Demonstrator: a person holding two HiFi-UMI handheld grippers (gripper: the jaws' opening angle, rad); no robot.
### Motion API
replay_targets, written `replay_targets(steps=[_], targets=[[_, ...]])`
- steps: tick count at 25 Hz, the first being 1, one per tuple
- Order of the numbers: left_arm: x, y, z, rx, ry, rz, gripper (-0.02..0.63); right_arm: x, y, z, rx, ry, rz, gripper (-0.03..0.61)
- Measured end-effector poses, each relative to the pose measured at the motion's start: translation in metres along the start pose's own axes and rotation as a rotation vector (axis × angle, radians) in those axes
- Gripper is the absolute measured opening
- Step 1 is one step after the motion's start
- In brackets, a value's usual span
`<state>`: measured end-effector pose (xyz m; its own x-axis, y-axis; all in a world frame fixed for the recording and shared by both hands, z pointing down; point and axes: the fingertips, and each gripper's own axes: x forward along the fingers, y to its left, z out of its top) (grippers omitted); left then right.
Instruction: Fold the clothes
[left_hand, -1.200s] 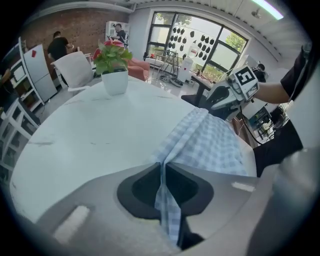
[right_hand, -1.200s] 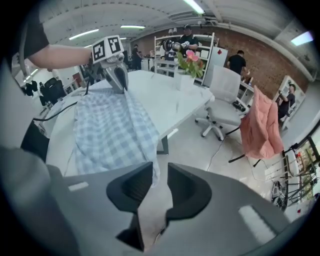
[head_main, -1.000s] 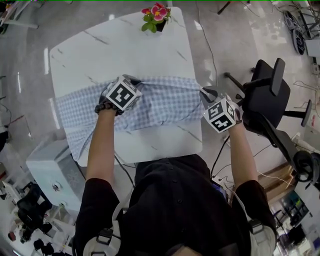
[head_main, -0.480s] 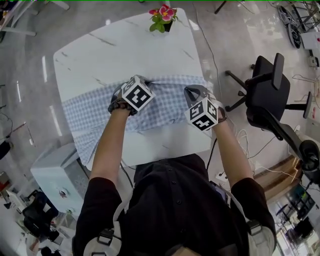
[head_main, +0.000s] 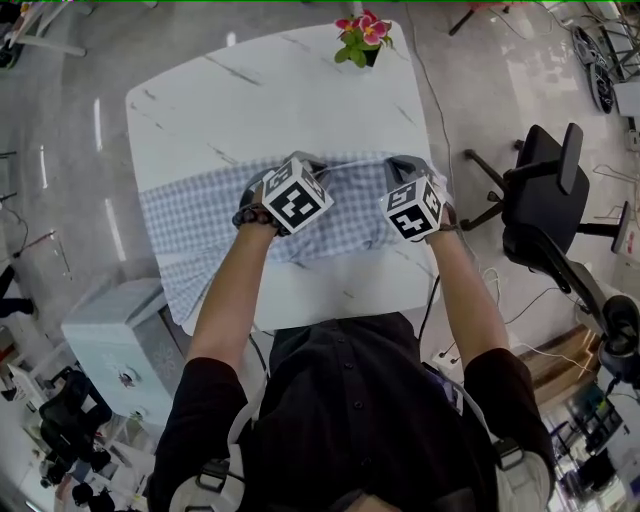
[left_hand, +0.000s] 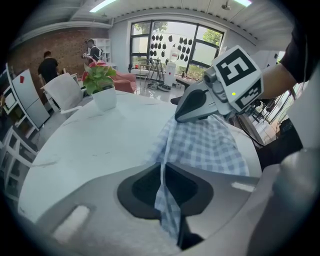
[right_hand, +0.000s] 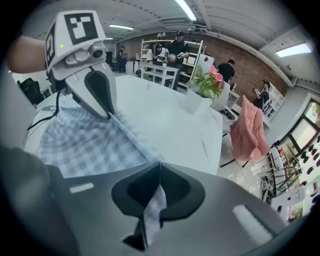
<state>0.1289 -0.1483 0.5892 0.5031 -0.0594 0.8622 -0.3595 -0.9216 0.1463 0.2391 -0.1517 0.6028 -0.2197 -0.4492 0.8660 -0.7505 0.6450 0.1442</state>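
Two hand-held grippers are shown from above, both lowered onto a blue-and-white checked garment (head_main: 200, 215) that is spread as a band across the width of a white marble-patterned table (head_main: 260, 100). The garment's left end is draped over the table's left edge, and its far hem is drawn into a raised ridge between the two tools. The left gripper (head_main: 310, 162) is placed near the middle of the table; in the left gripper view its jaws are seen closed together on a thin fold of the checked cloth, which is pinched upright between them. The right gripper (head_main: 405, 165) is held close to the table's right edge, and in the right gripper view its jaws are likewise seen clamped on a narrow strip of the same cloth. Each tool is topped by a cube with black-and-white square markers, and each is gripped by a bare forearm reaching from the table's near side, where a person in a black top is standing. A potted plant (head_main: 362, 38) with pink flowers is set at the table's far edge, towards its right corner. A black office chair (head_main: 540, 200) is parked on the floor beyond the table's right side, and a pale box-shaped unit (head_main: 110, 340) is seen off the table's near left corner. Several people and some shelving are visible in the room beyond the table's far side.
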Motion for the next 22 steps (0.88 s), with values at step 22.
replay_targets(steps=[22], targets=[[-0.122, -0.024, -0.165, -0.271, -0.082, 0.193, 0.038, 0.019, -0.015, 0.006, -0.074, 0.120, -0.190, 0.003]])
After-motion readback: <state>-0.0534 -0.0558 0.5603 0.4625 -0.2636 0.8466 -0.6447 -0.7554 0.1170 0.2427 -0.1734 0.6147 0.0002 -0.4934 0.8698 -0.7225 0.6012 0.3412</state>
